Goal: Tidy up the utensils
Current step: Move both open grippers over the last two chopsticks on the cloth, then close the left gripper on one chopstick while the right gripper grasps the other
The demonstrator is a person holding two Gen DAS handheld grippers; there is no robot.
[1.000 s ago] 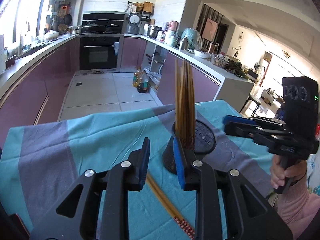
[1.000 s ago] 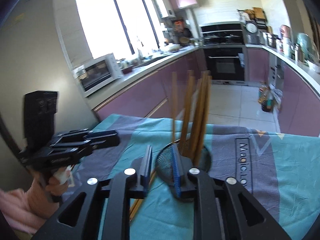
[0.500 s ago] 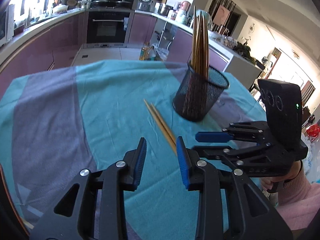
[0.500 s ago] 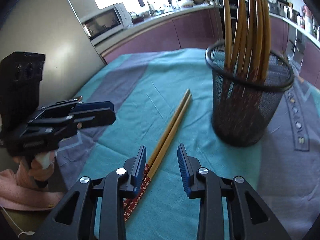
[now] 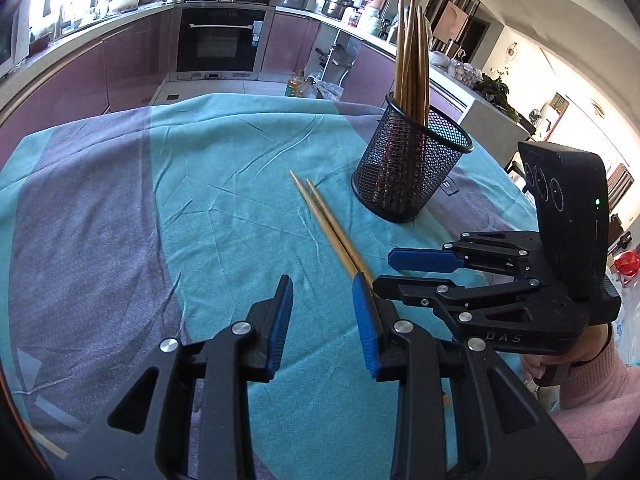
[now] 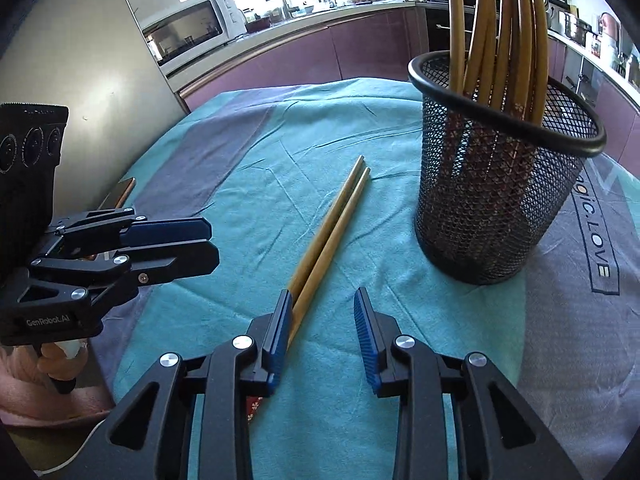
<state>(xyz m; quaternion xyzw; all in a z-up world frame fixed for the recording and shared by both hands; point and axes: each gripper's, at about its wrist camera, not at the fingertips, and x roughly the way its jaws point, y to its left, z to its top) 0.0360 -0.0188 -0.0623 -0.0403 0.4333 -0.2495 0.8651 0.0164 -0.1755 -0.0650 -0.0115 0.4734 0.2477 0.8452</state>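
Two loose chopsticks [image 6: 330, 232] lie side by side on the cloth-covered surface [image 5: 224, 208], just beside the mesh holder [image 6: 496, 184] that already carries a bundle. Both the left gripper [image 5: 322, 320] and right gripper [image 6: 322, 330] hover spread and empty near their patterned ends. A pinch could catch only one stick, or nudge the light holder over. Those ends are hidden behind the fingers.

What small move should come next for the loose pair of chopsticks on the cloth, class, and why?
Probably shift the right gripper slightly left and lower it so its jaws straddle the loose chopsticks. They lie flat on the cloth beside the mesh holder, which already holds others upright. Both grippers' jaws are open and empty, and the pair's near end sits at the right gripper's left jaw.
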